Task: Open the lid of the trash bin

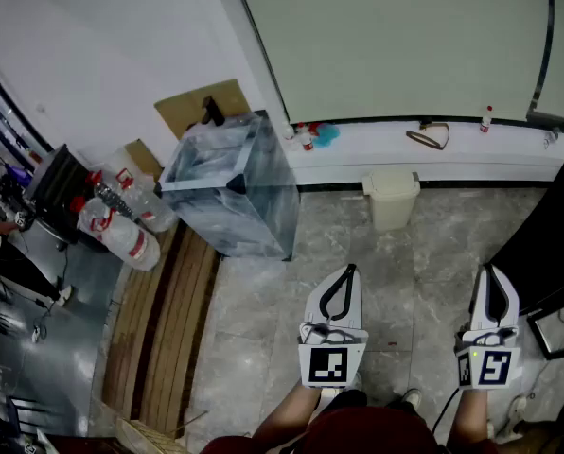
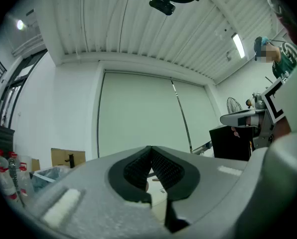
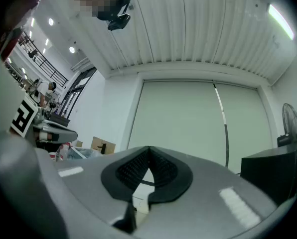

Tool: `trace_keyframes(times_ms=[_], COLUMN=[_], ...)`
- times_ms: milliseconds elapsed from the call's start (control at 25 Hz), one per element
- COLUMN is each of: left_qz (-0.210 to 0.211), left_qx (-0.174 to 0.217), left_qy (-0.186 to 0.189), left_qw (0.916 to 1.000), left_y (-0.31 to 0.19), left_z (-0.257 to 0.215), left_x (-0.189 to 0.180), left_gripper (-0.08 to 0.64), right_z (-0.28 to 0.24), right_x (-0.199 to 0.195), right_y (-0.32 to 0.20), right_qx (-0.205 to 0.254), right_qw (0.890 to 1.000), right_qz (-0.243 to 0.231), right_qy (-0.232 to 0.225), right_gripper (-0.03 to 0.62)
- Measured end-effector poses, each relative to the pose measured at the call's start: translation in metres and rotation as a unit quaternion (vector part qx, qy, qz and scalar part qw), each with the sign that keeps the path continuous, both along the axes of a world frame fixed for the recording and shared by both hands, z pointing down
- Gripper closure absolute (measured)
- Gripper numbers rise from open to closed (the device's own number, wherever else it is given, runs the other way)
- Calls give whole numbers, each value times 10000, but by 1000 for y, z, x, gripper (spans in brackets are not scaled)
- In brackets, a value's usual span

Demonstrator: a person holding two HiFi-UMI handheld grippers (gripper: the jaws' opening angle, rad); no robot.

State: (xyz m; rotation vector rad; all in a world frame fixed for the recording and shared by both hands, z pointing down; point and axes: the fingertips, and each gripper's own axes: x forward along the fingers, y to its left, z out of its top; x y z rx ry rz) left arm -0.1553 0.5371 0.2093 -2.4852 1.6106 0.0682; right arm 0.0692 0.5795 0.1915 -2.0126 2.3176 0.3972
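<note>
trash bin (image 1: 391, 197) stands well ahead, between clenched, empty left tool (image 1: 343, 277) and right tool (image 1: 490, 277).

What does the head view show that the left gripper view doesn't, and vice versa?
Only the head view: the floor, the planks, and a plain sight of the bin, lid down. Only the left gripper view: the ceiling, a fan, and the left gripper close up, jaws shut on nothing. Both: the bottles, the cardboard and the right gripper.
</note>
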Motion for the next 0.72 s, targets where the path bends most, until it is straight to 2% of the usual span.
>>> trace_keyframes(times_ms=[320,720], left_qz=[124,139], left_qx=[126,16], left_qy=[-81,89], left_qw=[9998,9999], left_y=[-21,-57], left_z=[-2,0], left_x=[-38,-61], left_gripper=[555,557], right_z=[0,1], right_x=[-39,-55], right_y=[-17,-46], right_qx=[68,30], right_qw=[9999,9998], right_qz=[116,187], right_qy=[39,-89], right_gripper=[592,592])
